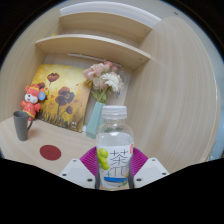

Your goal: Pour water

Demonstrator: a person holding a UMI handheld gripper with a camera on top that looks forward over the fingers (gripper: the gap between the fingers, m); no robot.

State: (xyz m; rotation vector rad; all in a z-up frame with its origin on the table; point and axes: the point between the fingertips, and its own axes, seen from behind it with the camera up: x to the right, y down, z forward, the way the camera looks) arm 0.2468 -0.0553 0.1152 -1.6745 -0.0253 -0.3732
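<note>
Gripper (113,178) w/ both fingers closed onto a clear plastic water bottle (114,150); purple pads (138,163) press the bottle's label on either side, no gap seen, so jaws are pinching the bottle. Bottle upright, white cap (115,112) on, label white w/ green print and dark characters; liquid level not readable. Bottle held at near edge of a light wooden tabletop (68,143), roughly mid-width. Grey mug (21,125) stands twd the tabletop's left edge, handle side not clear, well apart from bottle. Dark red round coaster (50,152) lies flat on tabletop between mug and bottle, nearer the front edge, nothing on it. Behind, along the tabletop's back edge: framed painting (60,95) of purple/red flowers on yellow ground, leaning vs. the wall; small orange-red plush figure (33,99) just left of the painting, touching or nearly touching its frame, can't tell which. Pale blue-green vase (95,118) w/ pink and white flowers (103,76) stands just right of the painting, directly behind the bottle; bottle's cap overlaps vase base in view, contact not determinable. Two wooden wall shelves (95,44) above, upper and lower, mounted on a pale wall.
</note>
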